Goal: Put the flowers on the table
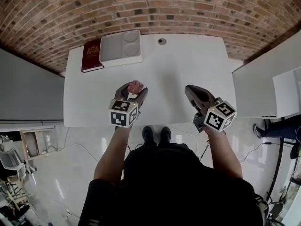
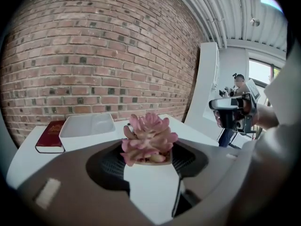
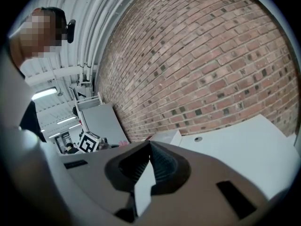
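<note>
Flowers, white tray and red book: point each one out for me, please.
flowers (image 2: pixel 148 138), left gripper view, middle of the pink petals.
white tray (image 1: pixel 121 60), head view, its near wall.
red book (image 1: pixel 91 55), head view, its cover.

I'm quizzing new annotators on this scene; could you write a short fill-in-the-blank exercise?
1. The left gripper holds pink ____.
2. The right gripper is ____ and empty.
3. Beside the tray lies a red ____.
4. The wall behind the table is ____.
Missing: flowers; shut; book; brick.
</note>
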Demonstrator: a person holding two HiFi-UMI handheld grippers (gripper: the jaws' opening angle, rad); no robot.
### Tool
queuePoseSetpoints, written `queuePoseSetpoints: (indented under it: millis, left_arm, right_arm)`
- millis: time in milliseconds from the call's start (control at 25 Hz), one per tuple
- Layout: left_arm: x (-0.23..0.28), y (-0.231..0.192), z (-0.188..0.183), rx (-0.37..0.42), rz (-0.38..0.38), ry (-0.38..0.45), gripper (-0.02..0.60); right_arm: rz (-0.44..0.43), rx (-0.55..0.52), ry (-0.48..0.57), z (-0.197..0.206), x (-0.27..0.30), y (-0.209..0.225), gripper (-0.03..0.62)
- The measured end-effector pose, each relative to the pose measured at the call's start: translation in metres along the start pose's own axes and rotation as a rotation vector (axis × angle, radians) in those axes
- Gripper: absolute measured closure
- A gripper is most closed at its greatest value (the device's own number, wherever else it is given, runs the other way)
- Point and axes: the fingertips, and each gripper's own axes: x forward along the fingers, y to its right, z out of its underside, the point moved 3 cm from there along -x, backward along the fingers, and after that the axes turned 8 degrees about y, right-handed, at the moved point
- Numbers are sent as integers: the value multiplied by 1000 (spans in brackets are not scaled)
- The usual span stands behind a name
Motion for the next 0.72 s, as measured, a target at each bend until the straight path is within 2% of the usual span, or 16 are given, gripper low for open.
queuePoseSetpoints:
  millis: [480, 720]
  left_arm:
    - [70, -19, 44, -24, 55, -97, 311]
    - [105, -22, 78, 9, 97, -171, 311]
  right_arm:
    - [45, 47, -96, 32, 19, 24, 585]
    - [63, 62, -139, 43, 24, 35, 585]
